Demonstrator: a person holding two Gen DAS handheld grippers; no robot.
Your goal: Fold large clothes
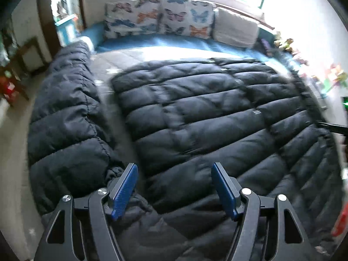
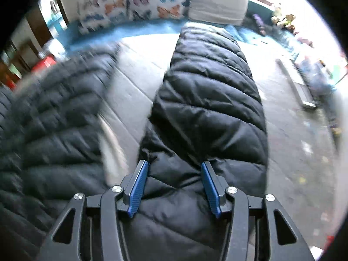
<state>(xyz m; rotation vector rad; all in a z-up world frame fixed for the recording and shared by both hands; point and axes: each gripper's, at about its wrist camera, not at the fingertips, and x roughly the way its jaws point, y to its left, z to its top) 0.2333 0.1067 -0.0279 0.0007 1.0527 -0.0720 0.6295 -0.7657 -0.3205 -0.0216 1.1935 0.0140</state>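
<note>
The coat [image 1: 195,117] lies spread across the bed [image 1: 121,58], its body filling the middle and reaching toward the near edge. One sleeve [image 1: 65,117] runs along the bed's left edge, apart from the body, with a strip of bed between them. The other sleeve [image 2: 208,100] stretches from the near edge toward the far edge, right of the body. My left hand-held gripper [image 1: 175,190] sits over the coat at the near edge; my right hand-held gripper [image 2: 174,189] straddles its sleeve there. Cushions [image 1: 158,19] line the far edge.
</note>
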